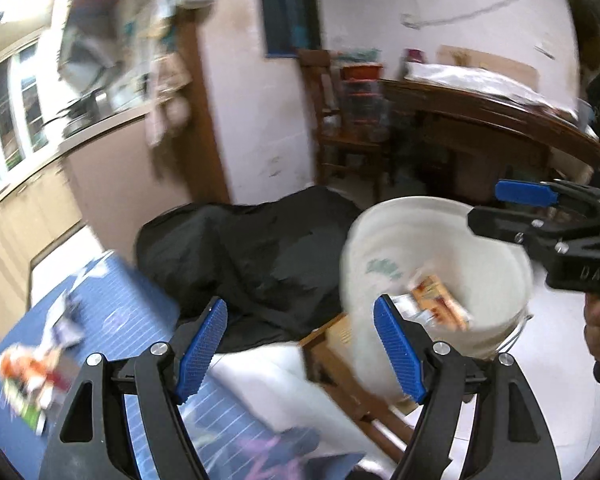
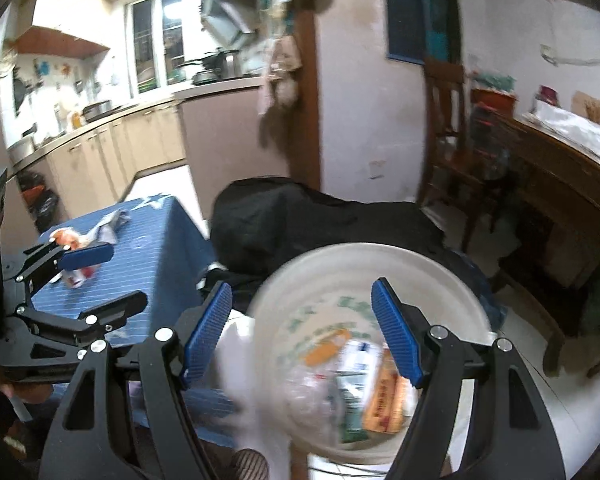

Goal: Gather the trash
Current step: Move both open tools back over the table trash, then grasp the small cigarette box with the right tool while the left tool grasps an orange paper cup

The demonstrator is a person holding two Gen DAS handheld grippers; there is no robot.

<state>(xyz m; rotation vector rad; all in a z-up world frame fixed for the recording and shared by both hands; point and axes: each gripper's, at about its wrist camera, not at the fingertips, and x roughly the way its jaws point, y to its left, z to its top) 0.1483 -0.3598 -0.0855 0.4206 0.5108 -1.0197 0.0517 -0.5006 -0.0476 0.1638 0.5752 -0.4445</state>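
On the blue striped tablecloth (image 1: 140, 312) at my left lies the crumpled orange-and-white wrapper litter (image 1: 28, 376), light, soft and crackly; I judge a pinch across a bunched fold best. My left gripper (image 1: 300, 352) is spread, holding nothing. My right gripper (image 2: 304, 332) is spread too, empty, over the white plastic bucket (image 2: 380, 256) already holding packets.

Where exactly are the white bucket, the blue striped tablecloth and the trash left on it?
white bucket (image 2: 284, 304): right wrist view, bare inner wall at the left.
blue striped tablecloth (image 2: 156, 248): right wrist view, bare top surface.
trash left on the tablecloth (image 1: 28, 376): left wrist view, the orange wrapper, blurred.
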